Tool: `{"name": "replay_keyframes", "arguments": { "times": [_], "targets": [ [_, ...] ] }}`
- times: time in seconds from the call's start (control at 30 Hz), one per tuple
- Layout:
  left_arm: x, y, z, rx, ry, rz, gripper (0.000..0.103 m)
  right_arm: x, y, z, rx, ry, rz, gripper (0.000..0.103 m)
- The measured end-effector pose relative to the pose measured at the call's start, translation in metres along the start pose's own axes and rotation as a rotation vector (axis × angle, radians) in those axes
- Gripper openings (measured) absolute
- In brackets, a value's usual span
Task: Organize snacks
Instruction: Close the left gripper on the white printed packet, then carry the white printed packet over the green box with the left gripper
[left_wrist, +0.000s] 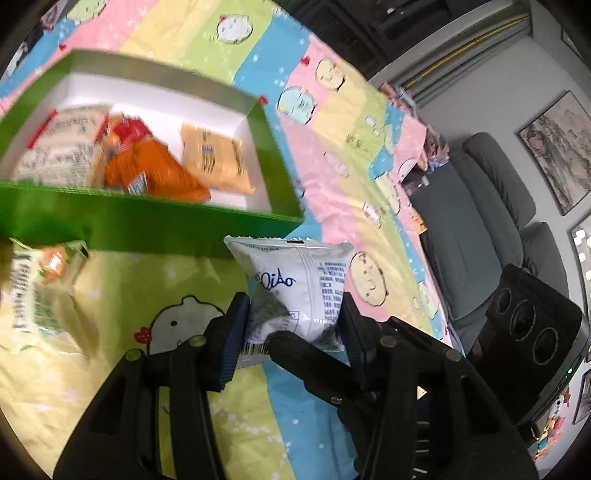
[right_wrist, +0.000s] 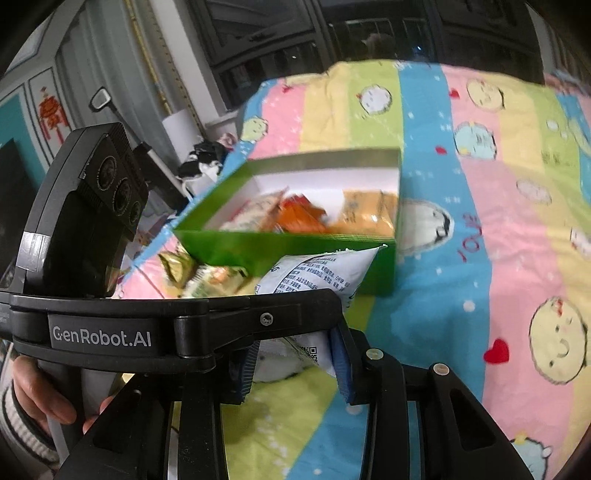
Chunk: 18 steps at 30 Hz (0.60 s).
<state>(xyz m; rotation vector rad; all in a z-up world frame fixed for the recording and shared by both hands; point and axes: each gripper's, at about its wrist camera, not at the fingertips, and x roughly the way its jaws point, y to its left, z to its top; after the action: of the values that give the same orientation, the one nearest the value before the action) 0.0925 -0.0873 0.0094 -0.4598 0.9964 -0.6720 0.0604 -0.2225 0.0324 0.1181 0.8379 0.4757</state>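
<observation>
Grippers met on one white snack packet (left_wrist: 295, 291) — the left gripper (left_wrist: 291, 332) had its blue pads pressed against the packet's two sides, and the right gripper (right_wrist: 295, 354) pinched the lower edge of the same packet between narrowly set jaws. It hung just in front of the green box (left_wrist: 155, 225), clear of the striped cartoon bedsheet (left_wrist: 369, 147). Orange and yellow packets already lay inside the box. The packet looked light, puffy and crinkly — likely slippery film, best held at its crimped seams rather than the air-filled middle.
</observation>
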Motion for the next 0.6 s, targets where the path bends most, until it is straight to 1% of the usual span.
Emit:
{"name": "replay_keyframes", "arguments": {
  "times": [0.1,0.27,0.53,0.6],
  "targets": [
    [-0.01,-0.007,0.007,0.011,-0.033,0.0,0.048,-0.007,0.01,0.009,-0.031,-0.026,0.003,0.038],
    [-0.025,-0.008,0.017,0.024,-0.075,-0.001,0.048,-0.01,0.019,0.023,-0.061,-0.055,0.01,0.038],
    [-0.035,-0.005,0.041,0.029,-0.096,-0.004,0.048,-0.003,0.024,0.047,-0.093,-0.077,0.003,0.038],
    [-0.034,-0.004,0.052,0.033,-0.105,-0.008,0.048,0.0,0.023,0.056,-0.1,-0.089,-0.001,0.038]
  ]
}}
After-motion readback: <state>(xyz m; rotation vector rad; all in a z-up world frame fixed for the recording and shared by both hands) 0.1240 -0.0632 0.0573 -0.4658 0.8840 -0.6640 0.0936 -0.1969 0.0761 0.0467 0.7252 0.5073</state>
